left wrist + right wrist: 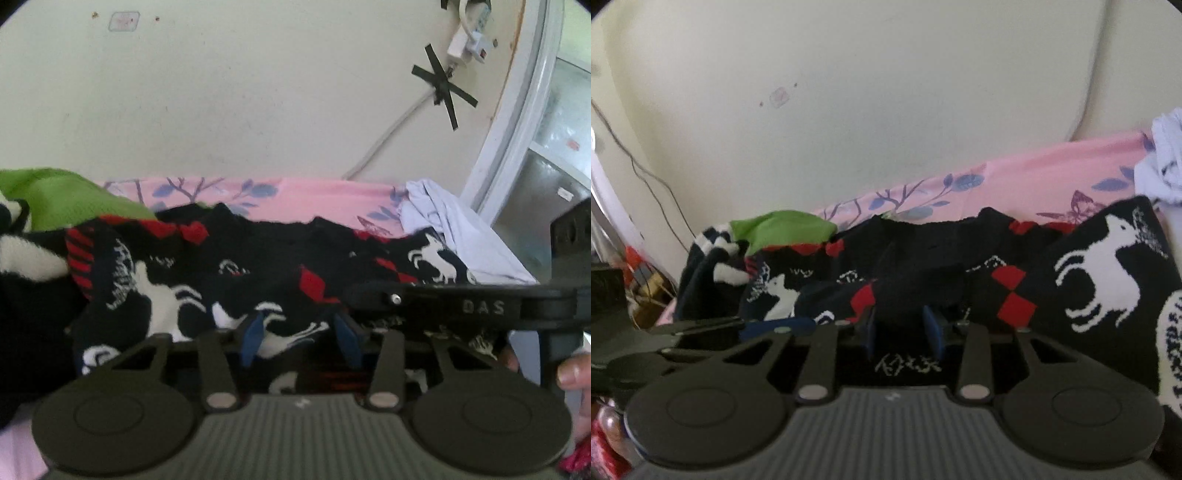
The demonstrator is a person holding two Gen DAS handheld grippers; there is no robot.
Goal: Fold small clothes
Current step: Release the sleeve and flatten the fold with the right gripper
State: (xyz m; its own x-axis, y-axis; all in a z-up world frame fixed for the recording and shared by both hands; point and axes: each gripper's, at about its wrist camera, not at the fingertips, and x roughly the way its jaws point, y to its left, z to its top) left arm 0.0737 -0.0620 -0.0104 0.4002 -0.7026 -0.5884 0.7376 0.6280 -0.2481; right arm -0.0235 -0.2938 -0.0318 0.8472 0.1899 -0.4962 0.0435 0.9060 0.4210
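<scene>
A black knitted sweater point(229, 280) with white deer and red diamonds lies rumpled on a pink floral bedsheet point(314, 199), beside a green garment point(55, 199). The left gripper point(301, 338) stands narrowly parted, sweater fabric between its blue pads; whether they pinch it is unclear. The right gripper point(903, 330) clamps a black fold of the sweater.

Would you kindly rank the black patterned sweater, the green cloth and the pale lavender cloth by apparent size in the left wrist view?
1. Black patterned sweater, by far the largest, though nearest the camera.
2. Green cloth and pale lavender cloth look alike; both partly hidden, so unranked.
</scene>
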